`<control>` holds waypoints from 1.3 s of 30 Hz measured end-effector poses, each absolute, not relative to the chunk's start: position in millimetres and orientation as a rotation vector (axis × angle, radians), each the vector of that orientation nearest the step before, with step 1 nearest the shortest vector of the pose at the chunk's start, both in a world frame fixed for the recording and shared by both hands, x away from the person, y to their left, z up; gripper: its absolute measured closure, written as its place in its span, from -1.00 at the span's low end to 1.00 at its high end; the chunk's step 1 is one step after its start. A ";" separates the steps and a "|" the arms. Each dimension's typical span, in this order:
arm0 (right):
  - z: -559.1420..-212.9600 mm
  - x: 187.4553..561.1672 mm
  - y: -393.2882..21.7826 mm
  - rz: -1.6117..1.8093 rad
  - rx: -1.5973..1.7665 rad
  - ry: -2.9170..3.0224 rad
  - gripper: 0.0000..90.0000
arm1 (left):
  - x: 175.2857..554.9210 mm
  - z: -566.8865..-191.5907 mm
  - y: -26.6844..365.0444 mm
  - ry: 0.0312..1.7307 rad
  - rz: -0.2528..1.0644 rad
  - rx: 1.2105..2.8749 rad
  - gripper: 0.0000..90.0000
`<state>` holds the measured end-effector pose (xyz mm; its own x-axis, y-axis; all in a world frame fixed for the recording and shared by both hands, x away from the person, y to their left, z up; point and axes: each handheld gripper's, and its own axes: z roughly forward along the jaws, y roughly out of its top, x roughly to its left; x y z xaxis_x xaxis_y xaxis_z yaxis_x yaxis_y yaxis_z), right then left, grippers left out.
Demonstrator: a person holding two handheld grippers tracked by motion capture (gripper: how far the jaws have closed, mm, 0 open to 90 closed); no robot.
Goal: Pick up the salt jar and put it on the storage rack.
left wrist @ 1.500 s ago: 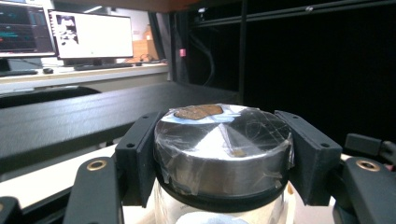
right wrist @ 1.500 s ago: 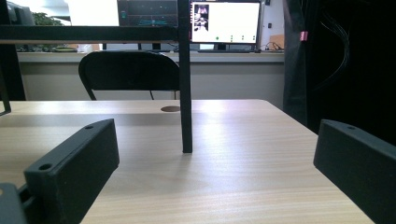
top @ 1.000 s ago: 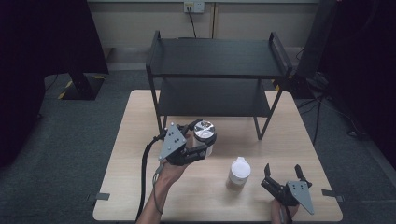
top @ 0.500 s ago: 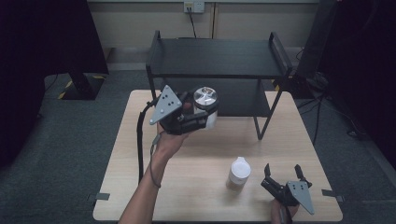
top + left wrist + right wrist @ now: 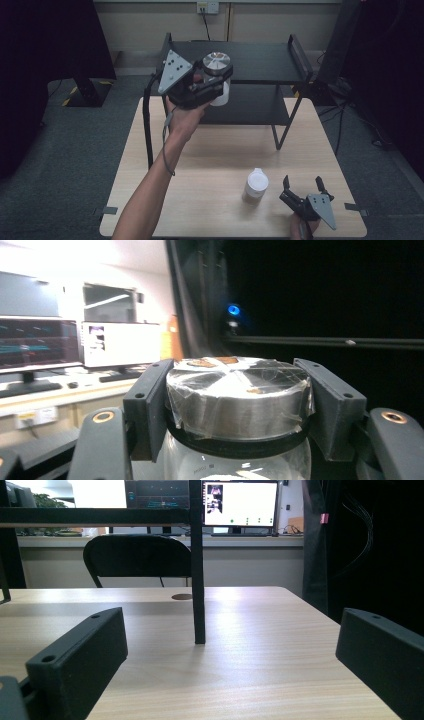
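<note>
Item: glass jar with silver lid, held upright above centre of the frame, in front of the black shelf unit. Left gripper: jaws clamped on either side of the lid. Right gripper: lower right, low over the wooden table, jaws wide, nothing between them. White-capped bottle: upright, just left of the right gripper.

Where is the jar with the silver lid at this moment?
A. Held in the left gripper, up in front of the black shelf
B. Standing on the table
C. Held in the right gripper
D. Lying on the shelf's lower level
A: the left gripper has its jaws clamped on the jar at lid height, raised off the table before the shelf.
</note>
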<state>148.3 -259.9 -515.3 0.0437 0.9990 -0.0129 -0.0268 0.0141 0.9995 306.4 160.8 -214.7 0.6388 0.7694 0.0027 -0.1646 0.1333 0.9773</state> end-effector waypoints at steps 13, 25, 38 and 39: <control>-515.2 148.1 -261.3 1.187 1.197 1.170 -1.00 | 347.1 -201.6 111.7 0.730 0.919 1.239 -0.21; -515.3 148.1 -260.8 1.184 1.197 1.168 -1.00 | 365.1 -220.4 107.2 0.787 0.934 1.250 -0.22; -515.8 147.8 -261.6 1.190 1.194 1.167 -1.00 | 371.1 -233.7 103.1 0.753 0.959 1.207 -0.21; -516.1 147.6 -261.9 1.192 1.193 1.166 -1.00 | 372.2 -235.6 102.4 0.744 0.966 1.203 -0.21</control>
